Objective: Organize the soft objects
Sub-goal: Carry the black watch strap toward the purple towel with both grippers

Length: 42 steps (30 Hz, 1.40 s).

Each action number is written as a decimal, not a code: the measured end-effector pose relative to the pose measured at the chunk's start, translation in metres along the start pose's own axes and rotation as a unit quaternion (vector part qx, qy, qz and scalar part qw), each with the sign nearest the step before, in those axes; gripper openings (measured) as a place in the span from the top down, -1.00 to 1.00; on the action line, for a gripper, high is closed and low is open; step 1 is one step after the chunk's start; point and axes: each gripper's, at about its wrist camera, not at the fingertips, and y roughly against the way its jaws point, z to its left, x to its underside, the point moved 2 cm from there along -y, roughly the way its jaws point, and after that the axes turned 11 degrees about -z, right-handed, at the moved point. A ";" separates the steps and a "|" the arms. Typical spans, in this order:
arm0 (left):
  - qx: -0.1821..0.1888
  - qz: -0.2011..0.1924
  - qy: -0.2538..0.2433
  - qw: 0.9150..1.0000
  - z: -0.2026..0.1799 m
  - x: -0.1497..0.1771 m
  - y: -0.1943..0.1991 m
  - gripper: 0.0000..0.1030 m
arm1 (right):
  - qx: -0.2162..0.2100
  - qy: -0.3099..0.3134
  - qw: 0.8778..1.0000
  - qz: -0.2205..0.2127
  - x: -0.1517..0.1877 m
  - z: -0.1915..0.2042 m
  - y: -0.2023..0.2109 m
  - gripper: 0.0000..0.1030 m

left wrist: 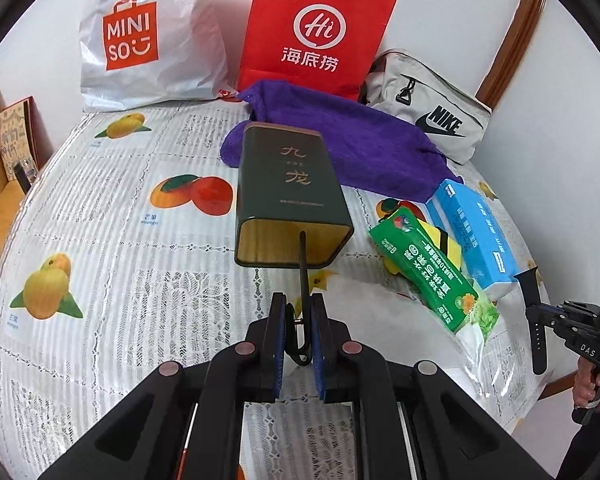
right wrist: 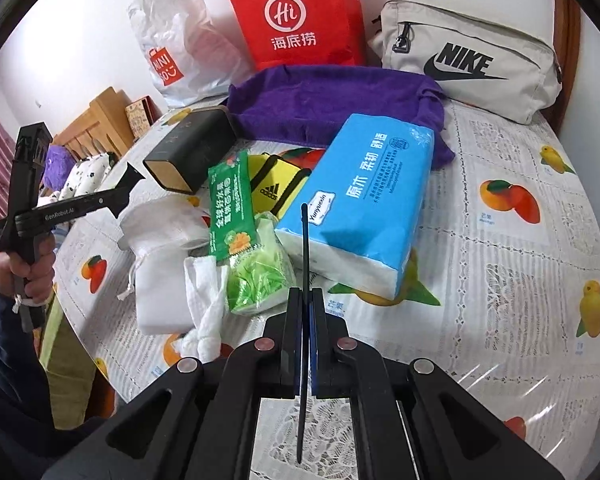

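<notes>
2 shopping bags [left wrist: 320, 28] lean on the wall [left wrist: 580, 100] behind the fruit-print tablecloth [left wrist: 112, 248].

A white plastic bag [left wrist: 140, 40] is showing "MINISO"; a red bag [left wrist: 316, 28] "Hi 海底捞"; a beige pouch [right wrist: 472, 60] "NIKE"; a yellow cloth [right wrist: 276, 188] "adidas"; a dark tin [left wrist: 292, 188] "九龙"; a gripper handle [right wrist: 60, 212] "GenRobot.AI".

Two wrist fisheyes, close above the table [left wrist: 100, 240], angled down toward the far wall, sharing the purple towel [right wrist: 332, 100].
</notes>
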 end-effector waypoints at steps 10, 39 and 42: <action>0.012 0.018 0.001 1.000 0.008 -0.001 -0.015 0.78 | 0.016 -0.009 1.000 0.003 0.000 -0.003 0.008 0.94; 0.009 0.000 0.005 1.000 0.009 -0.018 0.011 0.78 | -0.005 -0.006 1.000 -0.021 -0.020 0.007 0.020 0.94; 0.004 -0.009 0.005 1.000 0.009 -0.028 0.017 0.78 | -0.004 0.000 0.999 -0.034 -0.033 0.006 0.025 0.94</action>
